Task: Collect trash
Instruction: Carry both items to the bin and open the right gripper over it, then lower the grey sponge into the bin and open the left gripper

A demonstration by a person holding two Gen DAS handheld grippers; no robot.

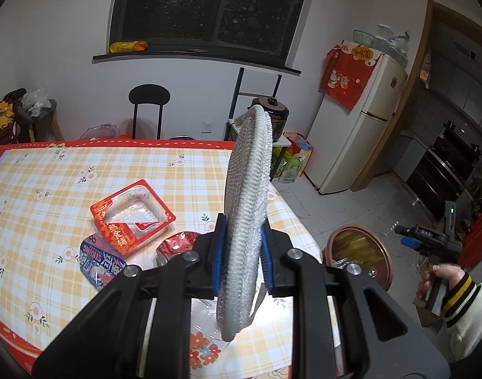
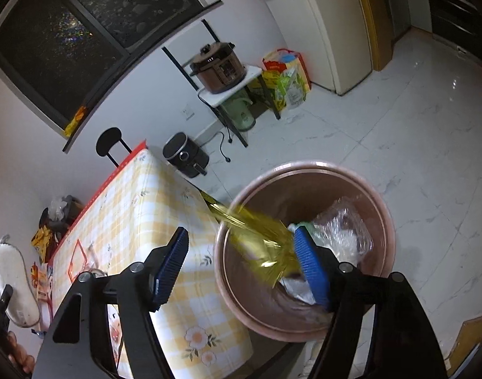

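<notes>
1. My left claw (image 1: 241, 252) squeezes a round white mesh pad (image 1: 245, 189) and holds it up on its edge above the table (image 1: 51, 173).
2. My right claw (image 2: 241, 271) is wide open over the brown bin (image 2: 383, 214).
3. A yellow wrapper (image 2: 256, 237) lies against one blue pad (image 2: 310, 265), over the bin.
4. A red tray (image 1: 133, 211) sits on the table.

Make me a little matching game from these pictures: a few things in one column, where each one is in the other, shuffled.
Things:
1. white mesh pad
2. yellow wrapper
3. red food tray
4. brown cooker

Places:
A. on the checked tablecloth
B. on the white shelf by the wall
C. clamped in the left gripper
D. over the pink bin, by the open right gripper

Pairs: 1-C, 2-D, 3-A, 4-B
</notes>
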